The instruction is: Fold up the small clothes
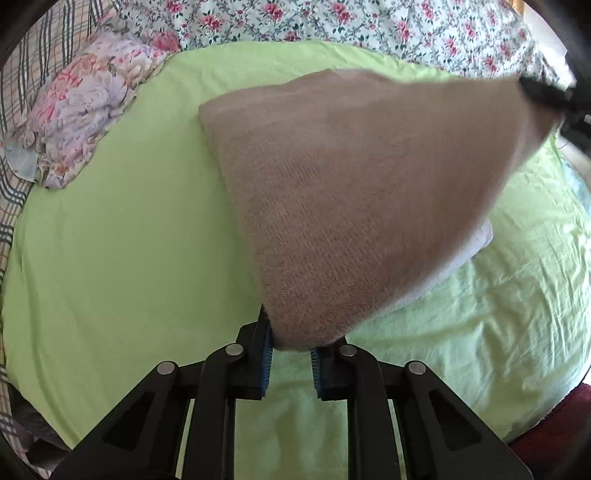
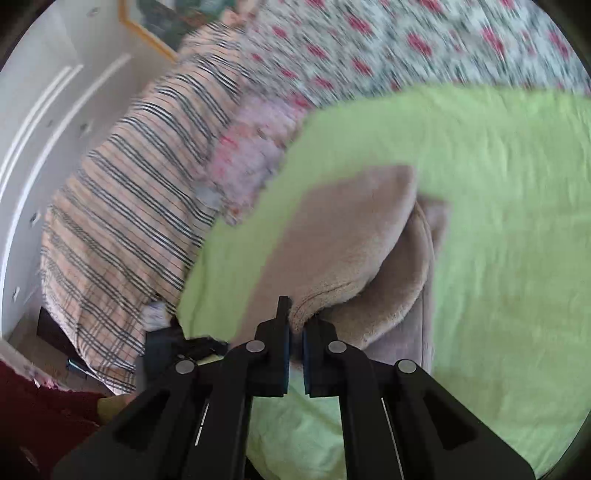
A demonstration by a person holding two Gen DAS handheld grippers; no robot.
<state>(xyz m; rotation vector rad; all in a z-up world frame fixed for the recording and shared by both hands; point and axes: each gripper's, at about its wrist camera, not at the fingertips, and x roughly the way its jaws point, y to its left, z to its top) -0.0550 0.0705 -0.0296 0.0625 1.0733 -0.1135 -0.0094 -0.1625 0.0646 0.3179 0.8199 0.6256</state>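
Observation:
A beige knitted garment (image 1: 354,206) is held up above the green bed sheet (image 1: 122,236). My left gripper (image 1: 291,343) is shut on its near corner. Its far right corner is pinched by my right gripper (image 1: 543,92), seen at the upper right of the left wrist view. In the right wrist view my right gripper (image 2: 297,328) is shut on the garment's hemmed edge (image 2: 332,295), and the garment (image 2: 354,236) hangs folded over itself down to the sheet (image 2: 509,221). That view is blurred.
A crumpled pink floral cloth (image 1: 81,110) lies at the sheet's far left edge. A floral quilt (image 1: 332,22) runs along the back. A checked blanket (image 2: 122,229) drapes at the left, with white cabinet doors (image 2: 33,122) beyond it.

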